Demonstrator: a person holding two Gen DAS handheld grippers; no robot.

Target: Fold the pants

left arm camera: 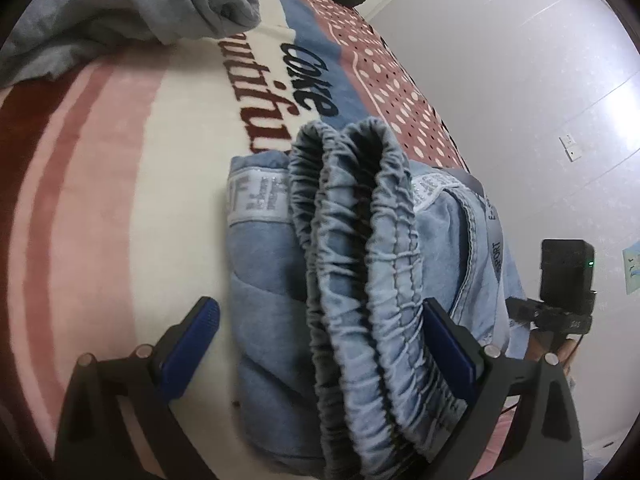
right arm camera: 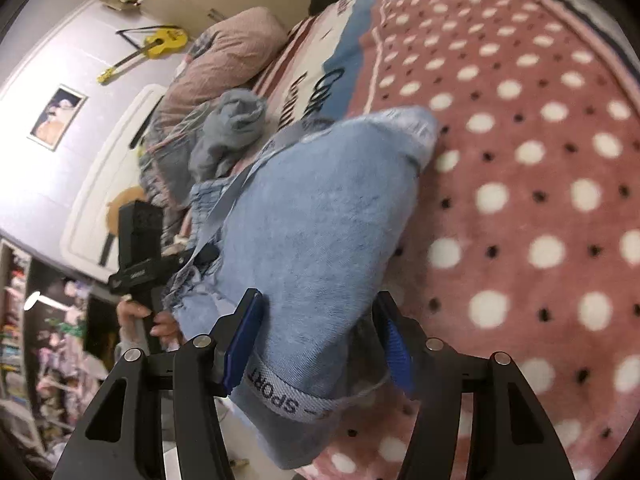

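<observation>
From my left wrist camera, I look along my left gripper [left arm camera: 320, 328], whose two black fingers with blue pads [left arm camera: 200, 334] stand wide apart. Between them runs the gathered elastic waistband [left arm camera: 360, 248] of a pair of light blue denim pants [left arm camera: 260, 320], doubled over so two ruffled edges lie side by side. The waistband touches my right-hand pad and stays clear of the other, so nothing is clamped. The pants lie bundled on a fleece blanket [left arm camera: 120, 184] with cream, pink and maroon bands, dark lettering and a red polka-dot border. A crumpled grey garment [left arm camera: 132, 4] sits at the far end of the blanket. At the right edge, against a pale wall, is the black body of my other gripper [left arm camera: 566, 280].

From my right wrist camera, my right gripper [right arm camera: 318, 340] has its fingers parted around a thick fold of the same pants [right arm camera: 320, 232]. The fabric fills the gap and a grey strap printed "SPORT" [right arm camera: 288, 398] crosses it near me; I cannot tell whether the pads are pressing it. The bundle rests on the polka-dot part of the blanket [right arm camera: 520, 160]. To the left, a hand [right arm camera: 160, 326] holds my left gripper. Beyond are the grey garment [right arm camera: 232, 128], a pink pillow [right arm camera: 232, 52] and a yellow guitar [right arm camera: 156, 46] on the wall.
</observation>
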